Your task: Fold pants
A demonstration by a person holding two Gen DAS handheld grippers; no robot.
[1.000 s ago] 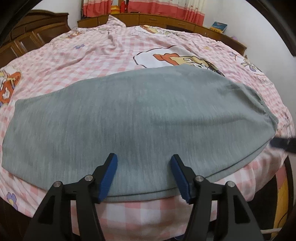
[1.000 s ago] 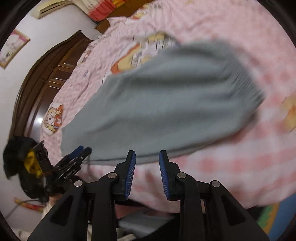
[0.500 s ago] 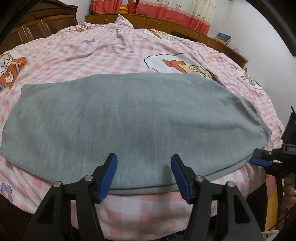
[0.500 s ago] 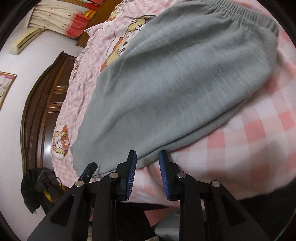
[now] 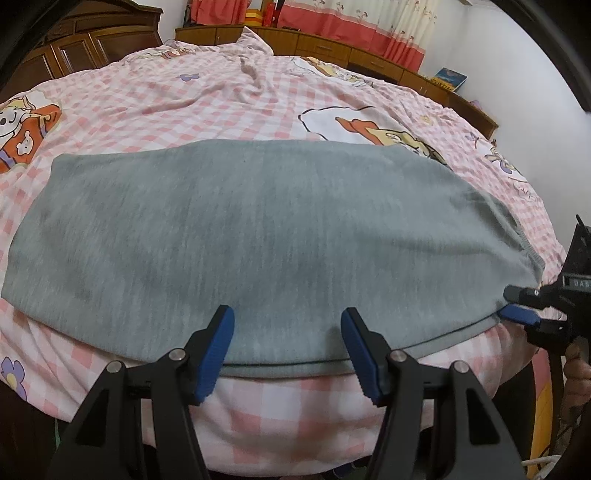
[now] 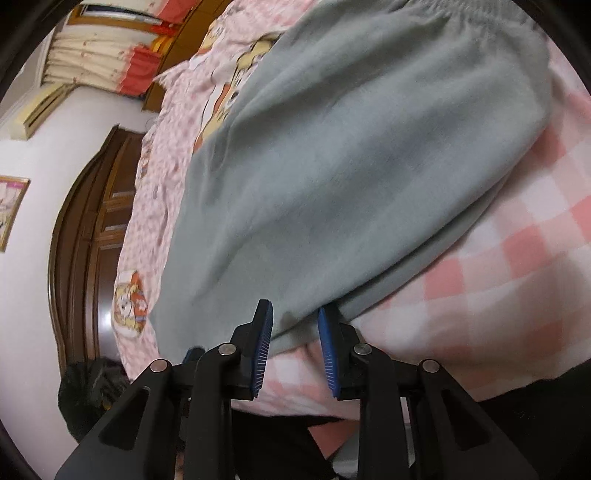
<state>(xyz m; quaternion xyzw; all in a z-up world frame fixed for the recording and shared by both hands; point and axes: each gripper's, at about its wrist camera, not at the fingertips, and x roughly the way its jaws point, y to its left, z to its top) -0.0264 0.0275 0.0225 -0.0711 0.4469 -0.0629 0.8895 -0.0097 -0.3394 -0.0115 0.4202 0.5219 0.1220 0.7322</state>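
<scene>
Gray pants lie flat on a pink checked bed

Letters show on the right gripper [image 5: 517, 308] in the left wrist view. They look like "DAB", but the rest is cut off, so the word cannot be read.

The gray pants [image 5: 258, 236] are soft and smooth. They are folded into one long strip and lie across the near side of the bed, on the pink and white checked bedsheet [image 5: 221, 96]. The stretchy waistband [image 5: 517, 229] is at the right end. The near edge of the pants sits close to the bed's edge.

The left gripper [image 5: 288, 347] is just over that near edge. Its blue pads [image 5: 218, 354] are wide apart and hold nothing.

The left wrist view shows the whole pants, the cartoon pictures on the sheet, red and cream curtains [image 5: 351, 18], a brown wardrobe [image 5: 85, 48] and a hand [image 5: 576, 373] holding the right gripper at the waistband corner.

The right wrist view shows that gripper [image 6: 295, 347] up close. Its pads are a little apart, with the edge of the pants [image 6: 351, 166] between them, not yet pinched. This view also shows a framed picture [image 6: 11, 210] on the wall.
</scene>
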